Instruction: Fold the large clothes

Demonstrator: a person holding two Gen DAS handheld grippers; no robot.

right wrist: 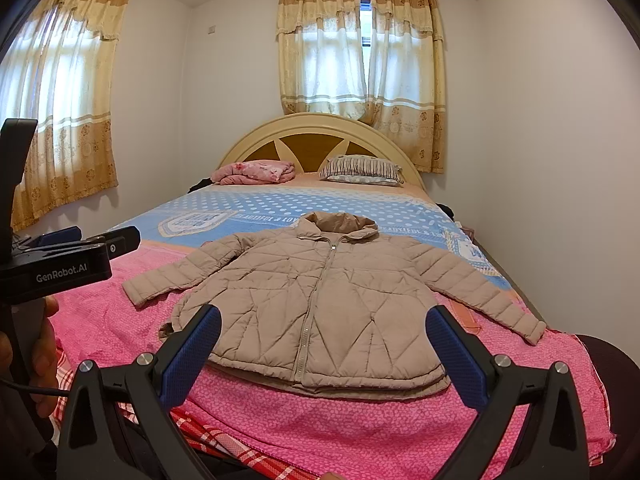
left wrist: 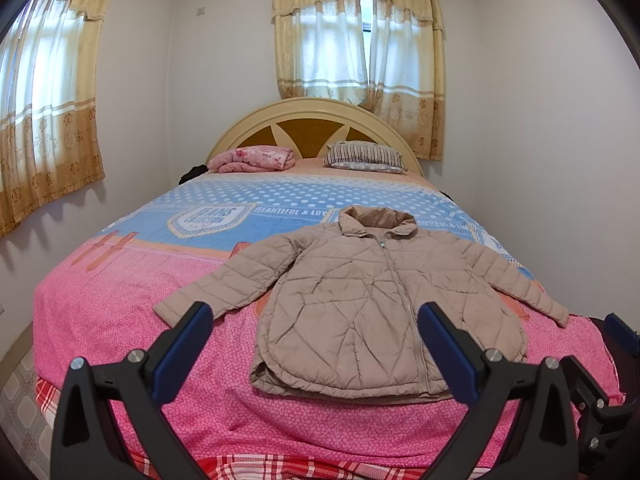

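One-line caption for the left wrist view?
Open left gripper hovers before a beige puffer jacket spread flat on the bed.

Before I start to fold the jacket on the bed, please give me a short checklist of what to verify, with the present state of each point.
1. Jacket lies flat, front up, on the bed cover: ok.
2. Zipper closed: ok over the part that shows; the lowest end, cannot tell.
3. Both sleeves spread out to the sides, not tucked under the body: ok.
4. Left gripper open and holding nothing: ok.
5. Right gripper open and holding nothing: ok.
6. Space around the jacket free: ok; the pink blanket and striped pillow lie far off by the headboard.
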